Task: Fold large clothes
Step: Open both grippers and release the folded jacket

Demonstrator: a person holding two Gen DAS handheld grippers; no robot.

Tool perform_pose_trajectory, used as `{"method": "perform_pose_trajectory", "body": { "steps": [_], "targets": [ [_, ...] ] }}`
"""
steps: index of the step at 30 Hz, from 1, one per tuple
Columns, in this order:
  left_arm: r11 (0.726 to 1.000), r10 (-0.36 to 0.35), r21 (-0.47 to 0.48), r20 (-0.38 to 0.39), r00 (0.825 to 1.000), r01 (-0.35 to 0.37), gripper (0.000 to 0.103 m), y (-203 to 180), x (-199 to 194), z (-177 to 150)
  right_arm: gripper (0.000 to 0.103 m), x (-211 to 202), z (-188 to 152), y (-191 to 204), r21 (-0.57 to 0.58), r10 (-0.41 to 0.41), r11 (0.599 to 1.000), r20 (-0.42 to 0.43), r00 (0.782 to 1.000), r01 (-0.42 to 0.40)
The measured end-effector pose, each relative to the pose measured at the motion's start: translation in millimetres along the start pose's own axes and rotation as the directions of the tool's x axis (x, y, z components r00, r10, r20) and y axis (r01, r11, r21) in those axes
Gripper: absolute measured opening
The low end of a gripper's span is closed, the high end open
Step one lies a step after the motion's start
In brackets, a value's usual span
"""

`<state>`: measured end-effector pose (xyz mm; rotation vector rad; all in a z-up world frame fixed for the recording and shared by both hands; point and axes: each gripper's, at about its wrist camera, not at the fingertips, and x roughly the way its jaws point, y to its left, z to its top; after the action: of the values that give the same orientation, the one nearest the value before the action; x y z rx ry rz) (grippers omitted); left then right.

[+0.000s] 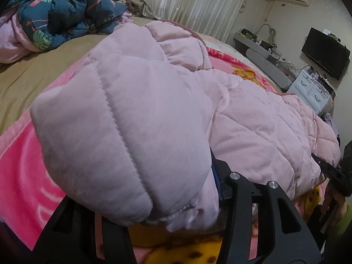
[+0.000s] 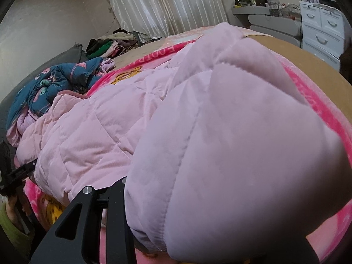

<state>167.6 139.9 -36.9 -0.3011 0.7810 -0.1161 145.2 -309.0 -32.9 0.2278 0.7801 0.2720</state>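
A pale pink quilted coat (image 1: 253, 121) lies spread across the bed, its body stretching between the two grippers. One puffy sleeve (image 1: 110, 121) rises in front of my left gripper (image 1: 143, 187), which is shut on it; the fabric hides the left finger and rests against the blue pad of the right finger (image 1: 239, 189). In the right wrist view the other sleeve (image 2: 242, 143) bulges over my right gripper (image 2: 198, 198), also shut on the coat (image 2: 99, 132). Only that gripper's left finger (image 2: 99, 200) shows.
The coat rests on a bright pink cartoon blanket (image 1: 19, 171) over a tan sheet (image 1: 33, 70). A dark blue floral quilt (image 1: 61, 11) is bunched at the far side, with a clothes pile (image 2: 110, 44) by the curtain. White drawers (image 2: 321, 28) and a TV (image 1: 325, 52) stand beyond the bed.
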Motion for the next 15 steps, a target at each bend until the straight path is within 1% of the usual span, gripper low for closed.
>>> {"method": "perform_pose_trajectory", "body": {
  "steps": [3, 6, 8, 9, 10, 11, 13, 15],
  "targets": [
    [1.000, -0.004, -0.004, -0.002, 1.000, 0.004, 0.043, 5, -2, -2, 0.035, -1, -1, -1, 0.009, 0.002, 1.000, -0.002, 1.000, -0.002],
    [1.000, -0.006, -0.021, -0.005, 1.000, 0.006, 0.050, 12, -1, -4, 0.040, 3, 0, -5, 0.037, 0.006, 0.999, -0.012, 1.000, -0.005],
    [0.999, -0.007, -0.034, -0.006, 1.000, 0.007, 0.054, 14, -1, -5, 0.051, 4, 1, -13, 0.083, 0.026, 0.996, -0.027, 0.999, -0.023],
    [0.999, -0.006, -0.035, -0.007, 1.000, 0.006, 0.055, 15, -1, -6, 0.055, 4, 2, -18, 0.113, 0.031, 0.993, -0.034, 0.999, -0.027],
    [0.999, -0.004, -0.036, -0.006, 1.000, 0.004, 0.058, 16, -2, -6, 0.067, 4, 1, -24, 0.158, 0.036, 0.987, -0.044, 0.998, -0.028],
    [0.999, -0.001, -0.038, -0.006, 1.000, 0.001, 0.060, 16, -3, -6, 0.075, 3, 0, -28, 0.184, 0.041, 0.982, -0.052, 0.998, -0.031],
    [0.999, 0.002, -0.044, -0.008, 1.000, -0.003, 0.065, 16, -5, -7, 0.083, -2, -2, -38, 0.241, 0.049, 0.970, -0.064, 0.997, -0.032],
    [0.999, 0.010, -0.041, -0.007, 1.000, -0.011, 0.069, 16, -10, -7, 0.085, -10, -3, -43, 0.249, 0.043, 0.968, -0.064, 0.997, -0.026]
  ]
}}
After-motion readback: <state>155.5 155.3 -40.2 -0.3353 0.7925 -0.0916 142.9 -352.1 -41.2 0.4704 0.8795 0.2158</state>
